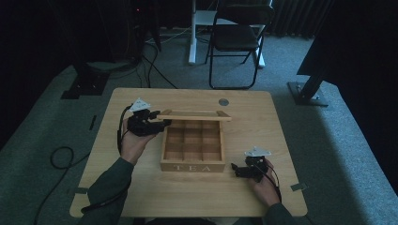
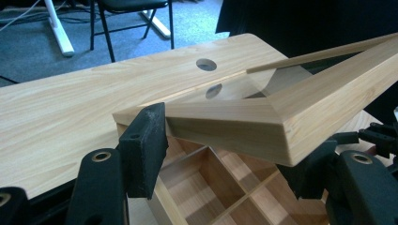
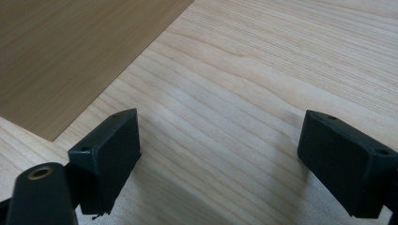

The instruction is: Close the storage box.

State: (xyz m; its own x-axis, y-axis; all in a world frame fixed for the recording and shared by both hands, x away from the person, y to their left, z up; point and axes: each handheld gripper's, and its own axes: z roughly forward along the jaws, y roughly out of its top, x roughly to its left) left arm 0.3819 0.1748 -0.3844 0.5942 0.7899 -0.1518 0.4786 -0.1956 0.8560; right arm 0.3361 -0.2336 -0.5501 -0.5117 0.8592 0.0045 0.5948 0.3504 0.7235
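Observation:
A wooden box (image 1: 192,166) marked TEA stands mid-table, its inside split into several empty compartments (image 2: 220,187). Its framed lid (image 1: 195,115) with a clear pane is raised, tilted over the box's far side. My left gripper (image 1: 162,124) comes in from the left and is shut on the lid's left end. In the left gripper view the lid's frame (image 2: 263,117) sits between the two black pads (image 2: 143,145) of that gripper (image 2: 225,154). My right gripper (image 1: 234,168) rests on the table by the box's front right corner. Its jaws stand open over bare wood (image 3: 216,150).
The light wooden table (image 1: 263,117) has a round cable hole (image 1: 224,101) near its far edge, behind the lid. A black folding chair (image 1: 237,37) and dark stands rise on the carpet beyond. A cable loops on the floor at the left (image 1: 61,157).

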